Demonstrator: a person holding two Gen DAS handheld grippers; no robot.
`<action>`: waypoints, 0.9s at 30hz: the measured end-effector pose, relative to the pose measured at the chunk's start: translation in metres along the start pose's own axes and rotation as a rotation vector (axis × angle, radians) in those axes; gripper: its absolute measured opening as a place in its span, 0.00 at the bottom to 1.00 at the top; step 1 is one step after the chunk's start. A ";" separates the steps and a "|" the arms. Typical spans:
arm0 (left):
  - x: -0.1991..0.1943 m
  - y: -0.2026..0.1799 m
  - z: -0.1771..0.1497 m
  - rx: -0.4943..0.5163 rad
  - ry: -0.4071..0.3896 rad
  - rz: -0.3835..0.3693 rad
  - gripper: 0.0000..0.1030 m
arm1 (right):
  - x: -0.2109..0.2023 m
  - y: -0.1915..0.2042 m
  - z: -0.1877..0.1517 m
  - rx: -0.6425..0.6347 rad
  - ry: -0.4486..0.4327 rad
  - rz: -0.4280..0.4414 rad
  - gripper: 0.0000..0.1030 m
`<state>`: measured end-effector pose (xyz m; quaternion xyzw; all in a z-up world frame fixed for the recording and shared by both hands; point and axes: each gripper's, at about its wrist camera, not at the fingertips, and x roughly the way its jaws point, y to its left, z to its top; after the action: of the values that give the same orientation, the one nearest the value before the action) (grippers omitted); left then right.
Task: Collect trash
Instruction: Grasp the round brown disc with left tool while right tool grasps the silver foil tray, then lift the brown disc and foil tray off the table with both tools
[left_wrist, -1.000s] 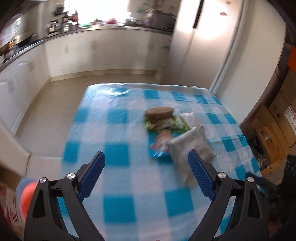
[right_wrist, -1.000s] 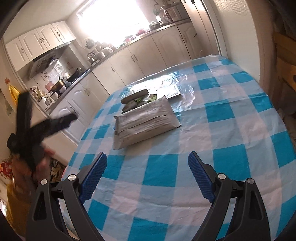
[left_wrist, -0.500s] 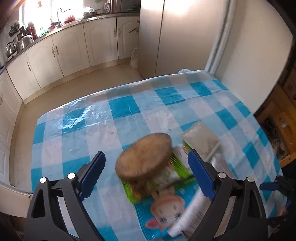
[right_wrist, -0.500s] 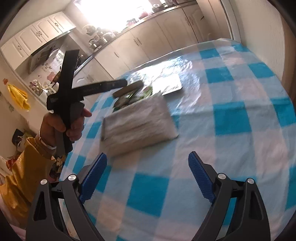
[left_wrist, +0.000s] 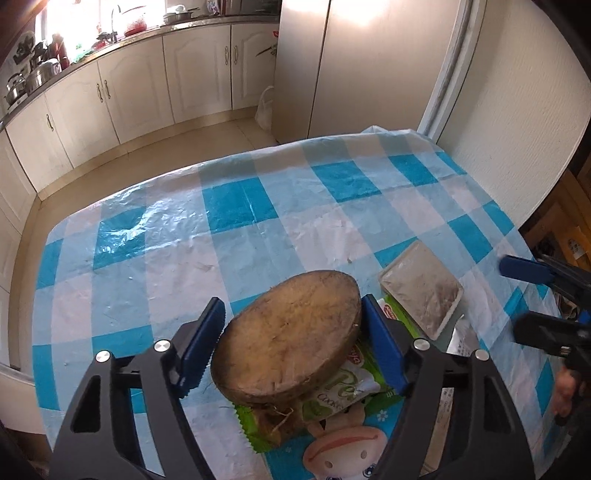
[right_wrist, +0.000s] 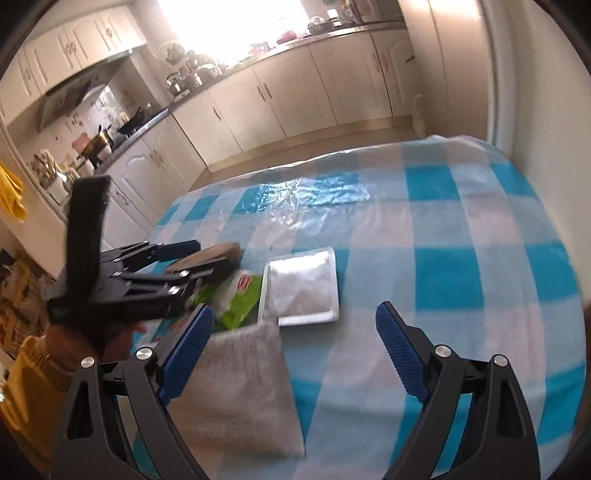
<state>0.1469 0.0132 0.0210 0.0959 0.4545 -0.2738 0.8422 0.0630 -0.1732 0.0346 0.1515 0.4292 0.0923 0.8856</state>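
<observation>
Trash is piled near the middle of the bench (left_wrist: 258, 206), which wears a blue-and-white checked plastic cloth: a brown, rough, round half-shell (left_wrist: 288, 336), probably coconut, lies dome-down on a green crinkled snack wrapper (left_wrist: 343, 400), with a clear flat plastic packet (left_wrist: 421, 291) just beside it and a grey soft pouch (right_wrist: 240, 384) nearer the right gripper.

The left gripper (left_wrist: 293, 349) straddles the shell; its fingers (left_wrist: 382, 349) have just been closing, the right pad at the rim, the left pad apart, so no grip yet.

The shell looks stiff and fairly light, with a fibrous surface that should not slip; taking it across its rim suits it.

The right gripper (right_wrist: 295, 343) hangs released over the pouch, which looks limp and would fold, so pinch an edge.
</observation>
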 end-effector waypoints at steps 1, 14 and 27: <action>0.000 0.000 0.000 -0.006 -0.002 -0.003 0.72 | 0.004 0.001 0.003 -0.005 0.002 -0.007 0.86; -0.005 0.001 -0.010 -0.055 -0.011 -0.015 0.70 | 0.060 0.013 0.013 -0.154 0.066 -0.105 0.64; -0.028 -0.017 -0.043 -0.055 0.008 -0.040 0.70 | 0.048 0.037 -0.017 -0.257 0.090 -0.075 0.61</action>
<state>0.0944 0.0270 0.0213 0.0647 0.4669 -0.2776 0.8371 0.0781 -0.1209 0.0021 0.0165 0.4583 0.1201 0.8805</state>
